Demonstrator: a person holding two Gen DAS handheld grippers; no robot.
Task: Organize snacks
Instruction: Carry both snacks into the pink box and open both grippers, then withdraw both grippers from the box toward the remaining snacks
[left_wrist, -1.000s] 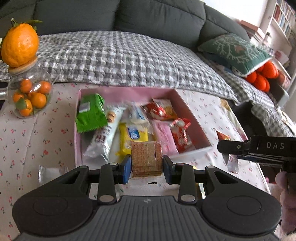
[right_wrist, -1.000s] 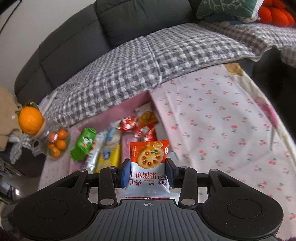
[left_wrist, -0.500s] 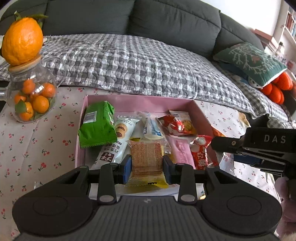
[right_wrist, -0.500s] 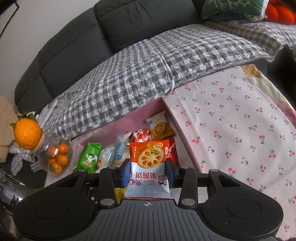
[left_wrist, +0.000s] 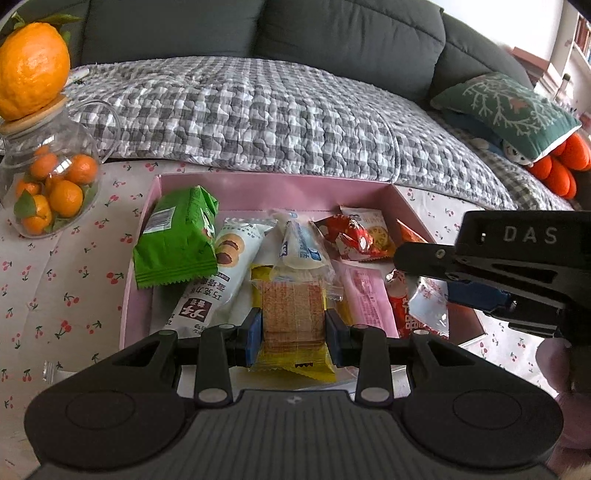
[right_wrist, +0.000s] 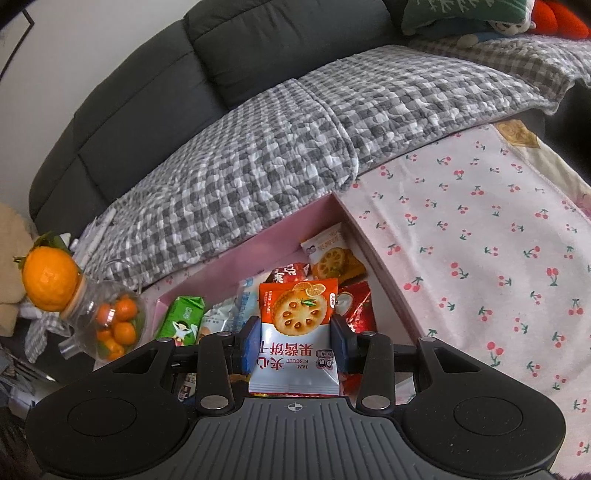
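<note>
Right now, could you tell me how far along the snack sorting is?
Mostly done, it seems: the pink box already holds several packs, including a green pack. In hand: the left hand-held gripper clamps a clear pack of brown wafers, and the right hand-held gripper clamps a jam biscuit pack, both over the box. Left: releasing these two.

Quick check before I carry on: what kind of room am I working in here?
Most likely a home living room. A dark grey sofa with a checked quilt and a green cushion stands just behind a table with a cherry-print cloth, where the pink snack box sits.
</note>
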